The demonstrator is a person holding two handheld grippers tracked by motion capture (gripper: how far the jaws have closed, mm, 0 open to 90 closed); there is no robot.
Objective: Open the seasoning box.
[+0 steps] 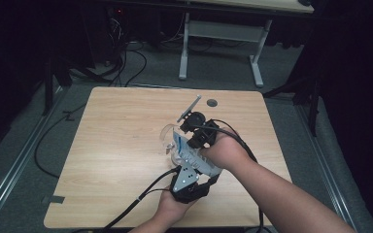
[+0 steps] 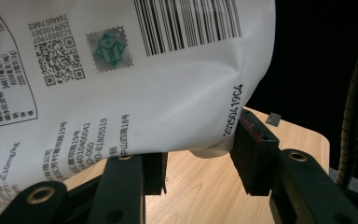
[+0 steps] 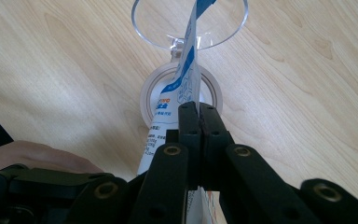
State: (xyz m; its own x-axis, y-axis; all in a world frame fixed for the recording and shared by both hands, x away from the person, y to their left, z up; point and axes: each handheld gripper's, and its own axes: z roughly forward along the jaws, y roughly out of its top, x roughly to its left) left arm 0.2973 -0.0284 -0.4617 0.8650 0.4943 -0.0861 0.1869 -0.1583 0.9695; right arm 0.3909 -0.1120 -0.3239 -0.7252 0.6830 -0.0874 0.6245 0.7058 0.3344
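Note:
A white pouch [image 1: 184, 151] with blue print and a barcode is held tilted over the wooden table [image 1: 116, 145], between both grippers. My right gripper [image 1: 189, 141] is shut on the pouch's [image 3: 179, 79] thin upper edge, jaws [image 3: 199, 109] pressed together. The pouch's tip reaches into the bowl of a clear stemmed glass [image 3: 154, 28] standing on the table; its round foot shows beneath. The same glass [image 1: 166, 138] stands just left of the pouch. My left gripper [image 1: 190, 174] grips the pouch's [image 2: 168, 93] fat bottom corner, one pad on each side [image 2: 200, 144].
A round hole [image 1: 212, 102] sits near the table's far edge. Beyond the table stands a white desk frame [image 1: 221, 48], with cables [image 1: 126, 63] on the floor. Both forearms come in from the bottom right. The table's left half is bare wood.

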